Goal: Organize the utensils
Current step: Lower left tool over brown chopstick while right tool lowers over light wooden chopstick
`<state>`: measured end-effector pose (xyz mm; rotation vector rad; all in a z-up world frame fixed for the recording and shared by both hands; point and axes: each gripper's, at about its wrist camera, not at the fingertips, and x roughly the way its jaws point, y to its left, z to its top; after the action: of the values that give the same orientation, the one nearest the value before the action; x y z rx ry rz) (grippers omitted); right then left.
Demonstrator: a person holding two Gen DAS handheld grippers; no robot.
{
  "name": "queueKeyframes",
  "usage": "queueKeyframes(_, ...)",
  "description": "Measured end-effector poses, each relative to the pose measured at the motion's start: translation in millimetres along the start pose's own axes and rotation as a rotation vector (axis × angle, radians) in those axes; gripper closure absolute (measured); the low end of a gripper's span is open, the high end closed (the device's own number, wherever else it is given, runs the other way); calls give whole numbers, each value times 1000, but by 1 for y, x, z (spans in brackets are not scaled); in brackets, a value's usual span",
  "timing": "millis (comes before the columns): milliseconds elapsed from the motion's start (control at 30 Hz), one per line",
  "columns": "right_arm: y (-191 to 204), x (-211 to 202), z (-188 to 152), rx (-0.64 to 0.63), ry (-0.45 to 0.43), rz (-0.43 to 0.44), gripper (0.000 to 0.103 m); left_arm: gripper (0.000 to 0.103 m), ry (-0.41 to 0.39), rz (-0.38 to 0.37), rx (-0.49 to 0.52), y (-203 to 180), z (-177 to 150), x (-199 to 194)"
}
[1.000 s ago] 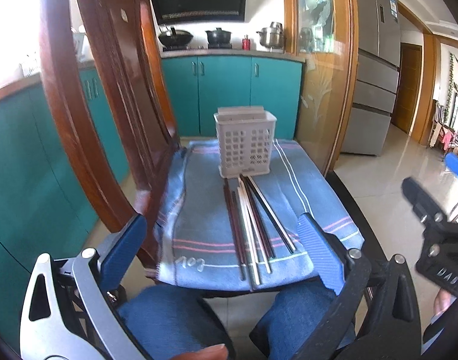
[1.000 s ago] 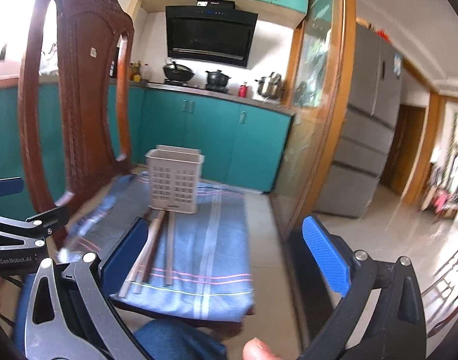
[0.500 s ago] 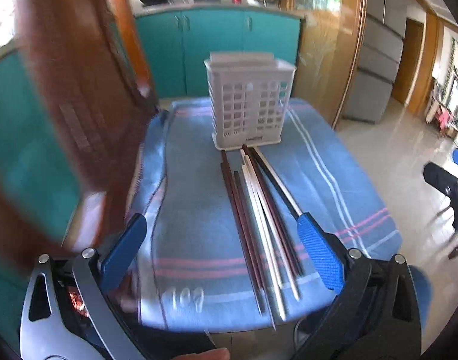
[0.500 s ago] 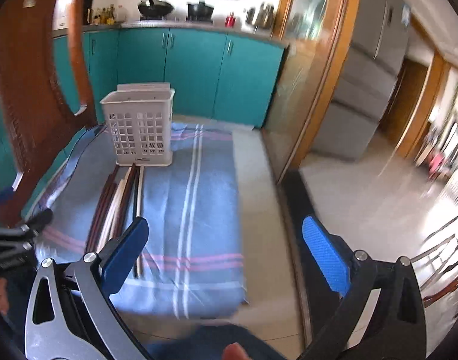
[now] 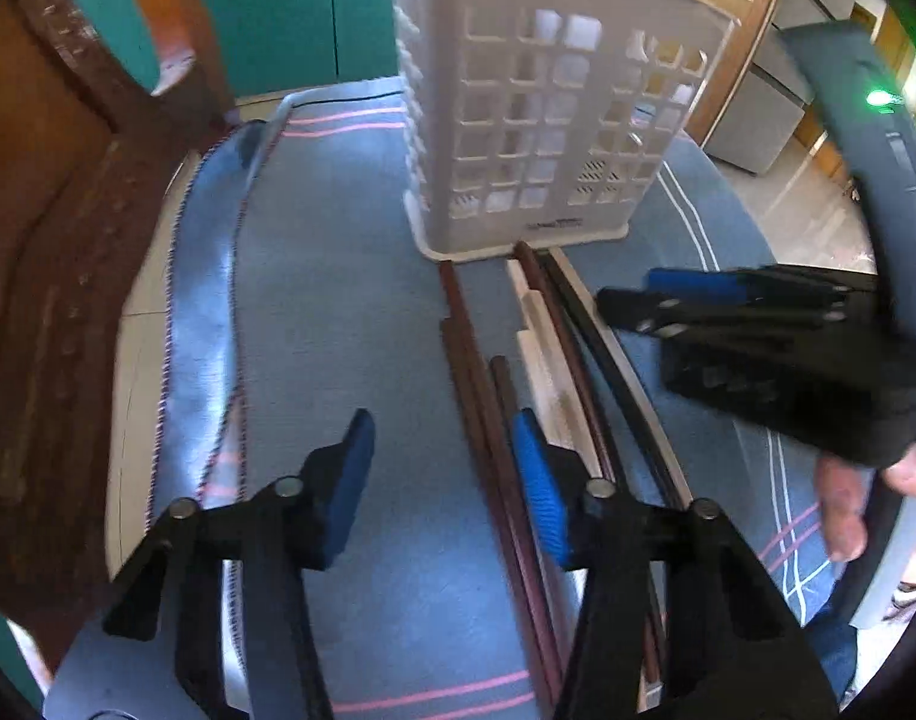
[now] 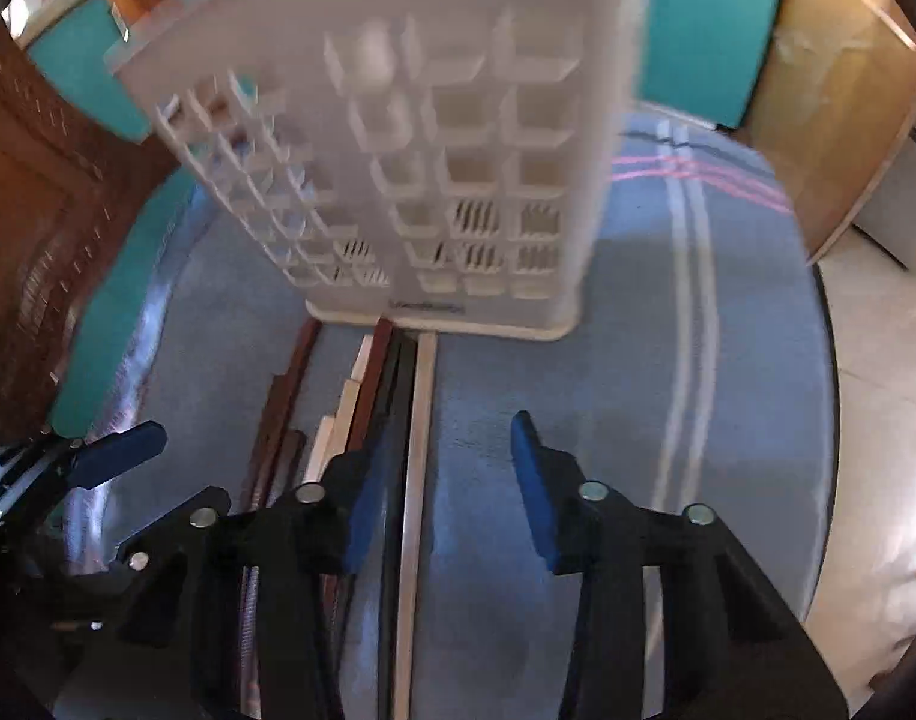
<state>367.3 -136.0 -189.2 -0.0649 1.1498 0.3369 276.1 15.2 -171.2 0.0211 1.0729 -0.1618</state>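
Several slim chopsticks [image 5: 554, 354] — flat on woven cloth [image 5: 338, 300], before perforated basket [image 5: 542, 120]

Both wrist views low, close, facing the shared holder [image 5: 542, 120] and chopsticks [image 6: 413, 450].

Utensil holder [image 6: 398, 150] top cropped and blurred; chopsticks' [image 5: 494, 432] near ends behind fingers.

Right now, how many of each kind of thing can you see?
Basket: 1
Striped cloth: 1
Grippers: 2, the left gripper and the right gripper
Chopsticks: about 9; they overlap, so I cannot count them exactly
Total: about 13
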Motion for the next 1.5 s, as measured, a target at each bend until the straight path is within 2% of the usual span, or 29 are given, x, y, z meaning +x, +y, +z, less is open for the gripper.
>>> queueKeyframes(167, -16, -6, 2, 13, -2, 6, 74, 66, 21, 39, -18, 4, -2, 15)
queueKeyframes(333, -41, -19, -4, 41, 3, -43, 75, 66, 29, 69, -42, 6, -1, 18)
queueKeyframes(467, -68, -32, -5, 121, -22, -32, 75, 66, 31, 76, -55, -1, 2, 19)
queueKeyframes(567, -82, -36, -4, 157, -39, -32, 75, 65, 50, 44, -55, -7, 3, 23)
queueKeyframes(600, -84, -32, -6, 159, -40, -33, 75, 66, 50, 67, -34, -11, 3, 26)
queueKeyframes(633, -83, -20, -6, 159, -40, -35, 75, 69, 45, 80, -21, -15, 3, 27)
queueKeyframes(667, -84, -18, -6, 160, -39, -32, 75, 81, 42, 64, -26, -16, 5, 27)
queueKeyframes(700, -86, -16, -5, 163, -38, -25, 75, 89, 42, 47, -35, -15, 6, 27)
queueKeyframes(767, -86, -6, -3, 163, -40, -18, 75, 90, 47, -1, -61, -14, 8, 26)
queueKeyframes(800, -85, -8, -13, 161, -42, -18, 75, 90, 46, -18, -69, -14, 8, 26)
queueKeyframes(1033, -79, -9, -19, 133, -56, -13, 72, 90, -46, -58, -88, -8, 5, -8)
queueKeyframes(1100, -76, -11, -17, 130, -62, -9, 67, 84, -70, -53, -105, -3, 4, -16)
queueKeyframes(1133, -70, -14, -21, 129, -65, -8, 66, 74, -77, -46, -108, -2, 3, -18)
queueKeyframes(1167, -69, -13, -21, 126, -67, -8, 66, 70, -85, -32, -111, 0, 3, -20)
queueKeyframes(1400, -58, -4, -17, 102, -56, -25, 66, 70, -5, 76, -145, 18, 4, 2)
queueKeyframes(1500, -44, -4, -21, 89, -53, -38, 66, 70, 11, 94, -159, 24, 5, 7)
